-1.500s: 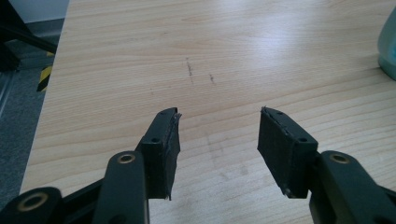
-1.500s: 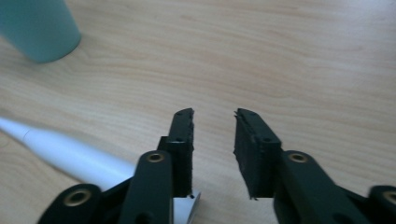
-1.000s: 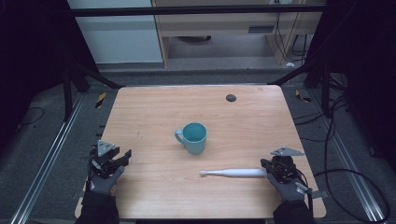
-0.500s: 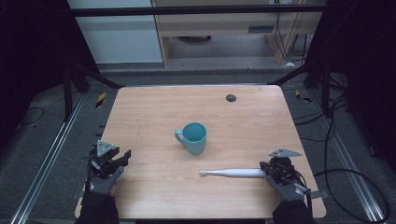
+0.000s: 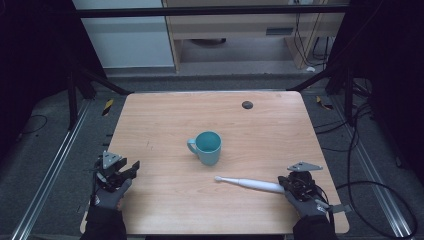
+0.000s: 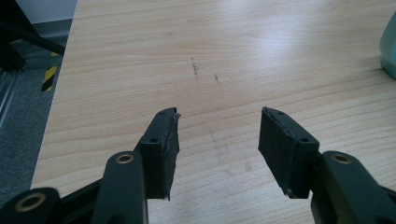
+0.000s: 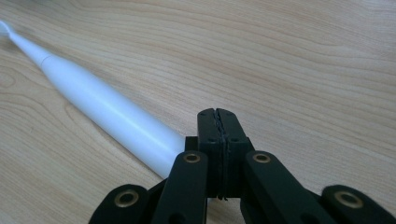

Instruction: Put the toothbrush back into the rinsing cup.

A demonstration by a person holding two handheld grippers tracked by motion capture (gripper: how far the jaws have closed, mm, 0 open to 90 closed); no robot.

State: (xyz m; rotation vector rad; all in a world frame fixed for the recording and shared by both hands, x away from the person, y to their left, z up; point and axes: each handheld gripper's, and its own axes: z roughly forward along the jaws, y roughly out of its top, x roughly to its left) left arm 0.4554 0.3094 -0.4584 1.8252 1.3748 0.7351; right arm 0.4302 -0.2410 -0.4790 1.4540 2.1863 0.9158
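The electric toothbrush (image 5: 252, 184) lay at five o'clock of the teal mug (image 5: 207, 147). The right gripper (image 7: 217, 116) was clenched empty beside it and might roll it; the left gripper (image 6: 218, 135) gaped.

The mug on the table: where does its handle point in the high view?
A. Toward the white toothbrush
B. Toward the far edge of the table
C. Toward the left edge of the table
C: the mug has its handle on its left side, away from the toothbrush.

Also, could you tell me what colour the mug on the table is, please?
The mug is teal, inside and out; the high view shows it best.
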